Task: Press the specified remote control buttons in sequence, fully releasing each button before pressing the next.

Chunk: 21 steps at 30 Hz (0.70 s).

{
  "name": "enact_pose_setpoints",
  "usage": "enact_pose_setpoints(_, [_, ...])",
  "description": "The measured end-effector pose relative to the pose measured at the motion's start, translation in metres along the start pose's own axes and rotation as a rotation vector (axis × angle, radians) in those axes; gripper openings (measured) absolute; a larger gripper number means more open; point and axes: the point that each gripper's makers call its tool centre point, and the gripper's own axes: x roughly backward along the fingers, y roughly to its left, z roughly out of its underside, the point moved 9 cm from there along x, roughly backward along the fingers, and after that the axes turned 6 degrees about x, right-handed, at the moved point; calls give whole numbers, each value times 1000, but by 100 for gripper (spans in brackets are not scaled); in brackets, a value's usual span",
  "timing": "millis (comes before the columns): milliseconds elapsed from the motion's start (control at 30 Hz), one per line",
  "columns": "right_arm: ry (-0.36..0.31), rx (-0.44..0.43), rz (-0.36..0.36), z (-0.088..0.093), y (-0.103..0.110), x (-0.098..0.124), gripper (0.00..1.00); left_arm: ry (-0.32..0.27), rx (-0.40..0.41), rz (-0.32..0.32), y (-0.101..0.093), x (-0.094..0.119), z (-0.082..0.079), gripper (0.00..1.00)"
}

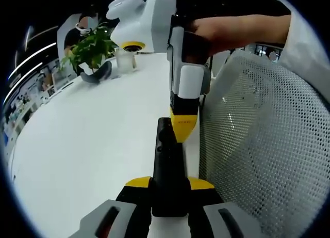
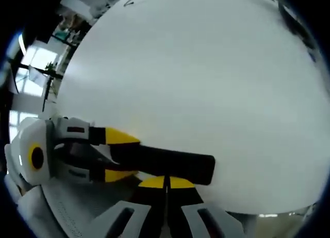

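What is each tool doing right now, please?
Left tool: shut on the black remote.
Right tool: shut, tip down on the remote's top.

Bright, even overhead light; your desk (image 1: 87,145) nearly blows out white in the right gripper view. Soft shadows only. Fisheye bends the desk edges hard. Background at the far edge is soft, slightly blurred.

Black remote control (image 1: 167,171), white table (image 1: 93,145)
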Motion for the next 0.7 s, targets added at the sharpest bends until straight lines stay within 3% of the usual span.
enact_pose_setpoints(300, [24,-27,-3,-2,-2,-1,0,3,-3,2,0,0,0,24])
enact_pose_setpoints(567, [-13,-38,-45,3,-4,2,0,3,-6,3,0,0,0,24])
enact_pose_setpoints(700, [-8,11,13,1,-2,4,0,2,-7,4,0,-1,-1,24])
